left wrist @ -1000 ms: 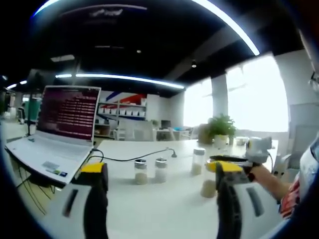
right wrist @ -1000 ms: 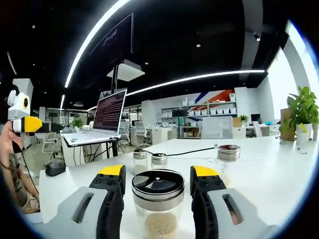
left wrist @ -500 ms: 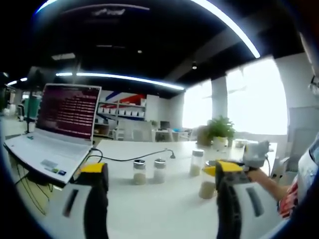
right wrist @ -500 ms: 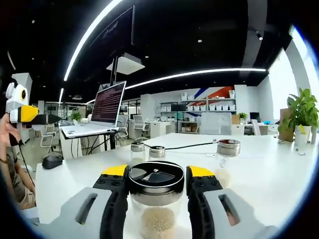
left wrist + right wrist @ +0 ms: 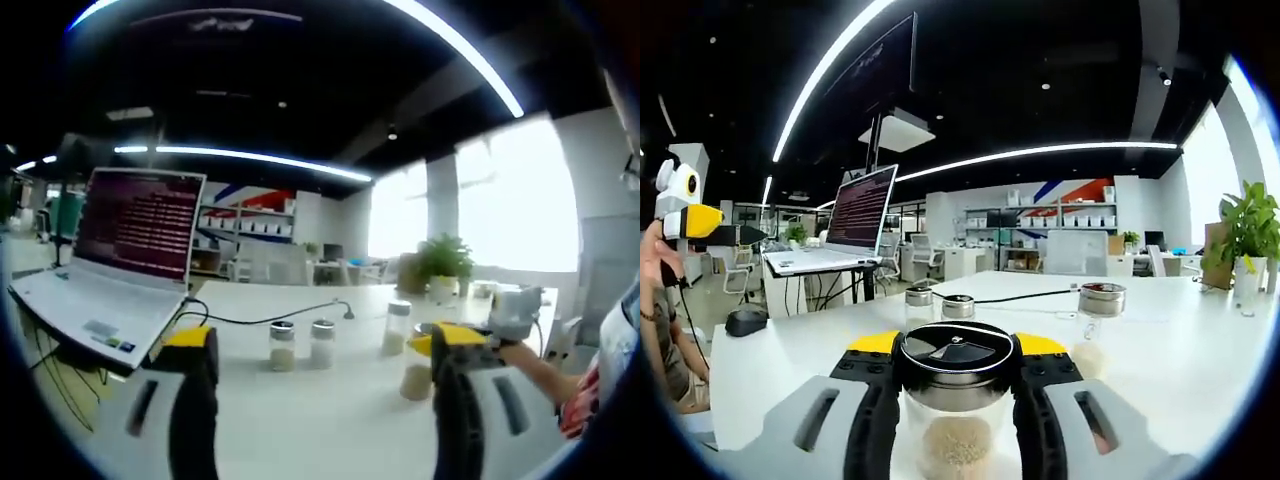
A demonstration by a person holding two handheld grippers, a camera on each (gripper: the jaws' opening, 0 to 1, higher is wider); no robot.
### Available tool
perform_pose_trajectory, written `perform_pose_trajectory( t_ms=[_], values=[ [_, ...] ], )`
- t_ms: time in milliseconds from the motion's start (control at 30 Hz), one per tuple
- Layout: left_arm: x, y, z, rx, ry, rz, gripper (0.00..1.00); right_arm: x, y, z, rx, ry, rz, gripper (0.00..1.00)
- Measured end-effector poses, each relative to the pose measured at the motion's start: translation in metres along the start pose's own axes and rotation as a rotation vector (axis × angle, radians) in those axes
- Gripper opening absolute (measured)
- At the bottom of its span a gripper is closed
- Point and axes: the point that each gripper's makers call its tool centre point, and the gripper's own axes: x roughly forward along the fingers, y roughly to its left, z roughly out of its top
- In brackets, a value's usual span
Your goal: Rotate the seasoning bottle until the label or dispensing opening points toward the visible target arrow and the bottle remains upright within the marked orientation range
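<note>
Standing upright on the white tabletop [image 5: 1200, 370], seasoning bottle [image 5: 956, 400] with a steel-rimmed black lid, pale granules inside; right tongs [image 5: 956, 352] pinch it at the lid, yellow tips on both sides; beyond the bottle, two small shakers [image 5: 940, 305] side by side, a black cable [image 5: 1015, 296] behind them; right of the bottle, one taller jar [image 5: 1099, 302], apart; left of the bottle, an open laptop [image 5: 845, 225]; far right, a potted plant [image 5: 1244, 232]; left tongs [image 5: 322, 345] spread, nothing between them.
</note>
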Motion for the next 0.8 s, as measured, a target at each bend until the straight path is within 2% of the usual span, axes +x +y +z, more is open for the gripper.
perform_pose_trajectory(
  t_ms=[533, 800],
  values=[
    [0.0001, 0.0033, 0.0005, -0.006, 0.003, 0.004, 0.93, 0.0002, 0.0025, 0.0000, 0.000, -0.009, 0.041, 0.42],
    [0.0005, 0.0035, -0.0007, -0.008, 0.007, 0.003, 0.93, 0.0008, 0.0033, -0.0003, 0.000, -0.017, 0.087, 0.42]
  ],
)
